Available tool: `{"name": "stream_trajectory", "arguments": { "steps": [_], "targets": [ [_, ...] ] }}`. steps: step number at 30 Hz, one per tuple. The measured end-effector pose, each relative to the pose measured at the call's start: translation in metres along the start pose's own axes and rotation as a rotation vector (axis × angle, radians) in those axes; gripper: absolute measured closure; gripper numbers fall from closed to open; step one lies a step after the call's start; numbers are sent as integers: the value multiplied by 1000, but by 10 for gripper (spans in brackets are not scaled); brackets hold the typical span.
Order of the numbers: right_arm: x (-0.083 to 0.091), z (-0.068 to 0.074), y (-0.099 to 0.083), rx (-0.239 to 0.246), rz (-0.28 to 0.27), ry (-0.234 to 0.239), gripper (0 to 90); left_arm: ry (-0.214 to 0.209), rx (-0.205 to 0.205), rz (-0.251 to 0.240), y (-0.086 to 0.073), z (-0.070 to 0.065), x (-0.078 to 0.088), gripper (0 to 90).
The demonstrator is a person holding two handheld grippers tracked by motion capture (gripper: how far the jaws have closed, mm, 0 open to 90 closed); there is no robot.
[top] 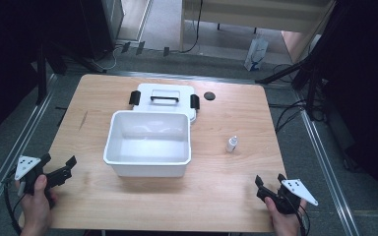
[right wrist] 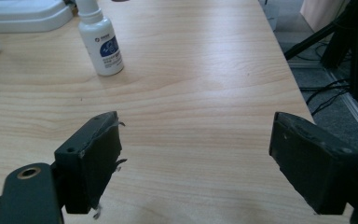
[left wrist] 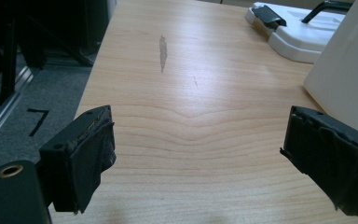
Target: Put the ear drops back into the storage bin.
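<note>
**Both grippers parked, nothing picked up yet**

Using the white bin [top: 147, 142] as the landmark. Left of its near corner, the left gripper [top: 58, 167] sits low over the table [top: 216, 196] with jaws spread and empty, looks like a ready pose. Behind the bin lies its lid [top: 165, 98], presumably set aside so the bin stays open. Right of the bin stands a small bottle [top: 232, 143], upright. The right gripper [top: 268, 180] hovers nearer than that, jaws wide apart, bottle well ahead of its fingertips [right wrist: 91, 158] and a bit left.

A wooden table [top: 216, 187] carries a white bin [top: 147, 142], its lid [top: 165, 98], a small bottle [top: 232, 143] and a black cap [top: 209, 96].
</note>
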State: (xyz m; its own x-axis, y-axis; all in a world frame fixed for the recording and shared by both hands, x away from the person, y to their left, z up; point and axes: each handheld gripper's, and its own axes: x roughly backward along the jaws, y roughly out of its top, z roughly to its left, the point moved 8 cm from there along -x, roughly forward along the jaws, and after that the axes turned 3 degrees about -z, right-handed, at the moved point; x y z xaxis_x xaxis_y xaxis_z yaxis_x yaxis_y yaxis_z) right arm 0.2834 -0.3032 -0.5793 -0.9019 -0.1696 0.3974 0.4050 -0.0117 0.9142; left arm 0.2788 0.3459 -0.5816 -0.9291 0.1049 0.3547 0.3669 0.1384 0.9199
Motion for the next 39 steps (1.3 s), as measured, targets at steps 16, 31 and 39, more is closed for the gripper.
{"name": "stream_trajectory", "arguments": {
  "steps": [16, 31, 39],
  "targets": [
    [3, 6, -1, 67, 62, 19, 181, 23, 4, 29, -1, 1, -4, 97],
    [12, 22, 31, 160, 107, 121, 224, -5, -30, 11, -2, -4, -1, 97],
    [7, 23, 45, 212, 171, 155, 249, -16, -11, 0, -2, -3, 2, 96]
  ]
}}
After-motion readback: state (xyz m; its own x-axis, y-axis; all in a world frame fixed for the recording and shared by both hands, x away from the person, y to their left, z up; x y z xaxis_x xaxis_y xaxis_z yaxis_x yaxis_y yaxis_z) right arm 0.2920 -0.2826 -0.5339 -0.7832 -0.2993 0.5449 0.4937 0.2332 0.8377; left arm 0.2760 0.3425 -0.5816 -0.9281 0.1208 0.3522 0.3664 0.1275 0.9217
